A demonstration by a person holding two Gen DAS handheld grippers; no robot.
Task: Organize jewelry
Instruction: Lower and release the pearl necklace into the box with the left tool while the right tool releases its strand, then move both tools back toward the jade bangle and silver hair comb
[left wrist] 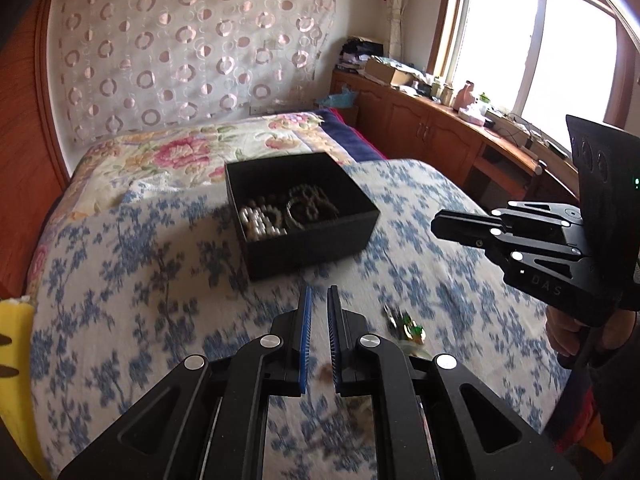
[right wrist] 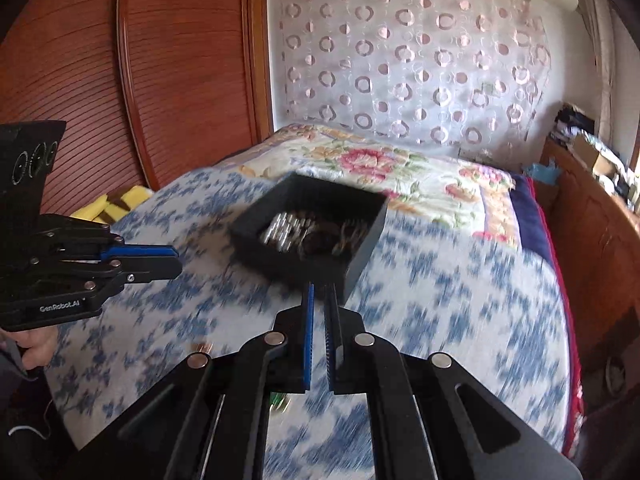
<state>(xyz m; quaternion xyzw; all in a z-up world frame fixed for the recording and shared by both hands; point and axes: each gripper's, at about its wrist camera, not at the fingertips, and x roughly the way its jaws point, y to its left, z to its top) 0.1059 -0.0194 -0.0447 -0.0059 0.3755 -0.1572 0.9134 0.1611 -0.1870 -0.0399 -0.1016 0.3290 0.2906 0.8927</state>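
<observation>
- Two grippers in play, both hovering over a bed with a blue-and-white flowered blanket (left wrist: pixel 420 216).
- Left gripper (left wrist: pixel 318 300): blue-padded jaws nearly together with a thin slit between them, nothing pinched in there. From the right wrist view it (right wrist: pixel 170 258) pokes in from the left edge and the fingers look pressed close too. I'd call it clenched on nothing.
- Right gripper (right wrist: pixel 319 296): same deal, narrow gap, nothing held. In the left wrist view it (left wrist: pixel 440 224) comes in from the right, fingers together; the hand holding it is mostly cut off by the frame edge.
- Black box (left wrist: pixel 300 216) sits on the blanket ahead of both grippers, lid off. Inside: a string of pale pearl-like beads (left wrist: pixel 260 222) on the left and darker ring-shaped bracelets (left wrist: pixel 308 206) on the right.
- In the right wrist view the box (right wrist: pixel 312 228) is badly motion-smeared, so its contents are just shiny streaks and dark blobs there. Its near corner sits right behind the right gripper's fingertips; can't tell if they touch.
- Small green-and-gold trinket (left wrist: pixel 408 326) lies loose on the blanket just right of the left gripper's fingers. Blurry, partly tucked behind the gripper's arm, so I can't say what kind of piece it is.
- Brownish-coppery little thing (left wrist: pixel 326 372) peeks out between the left gripper's fingers near their base, too blurred to name. Something similar (right wrist: pixel 202 347) shows in the right wrist view.
- Yellow foam-looking stuff (right wrist: pixel 116 204) at the bed's edge, half hidden.
</observation>
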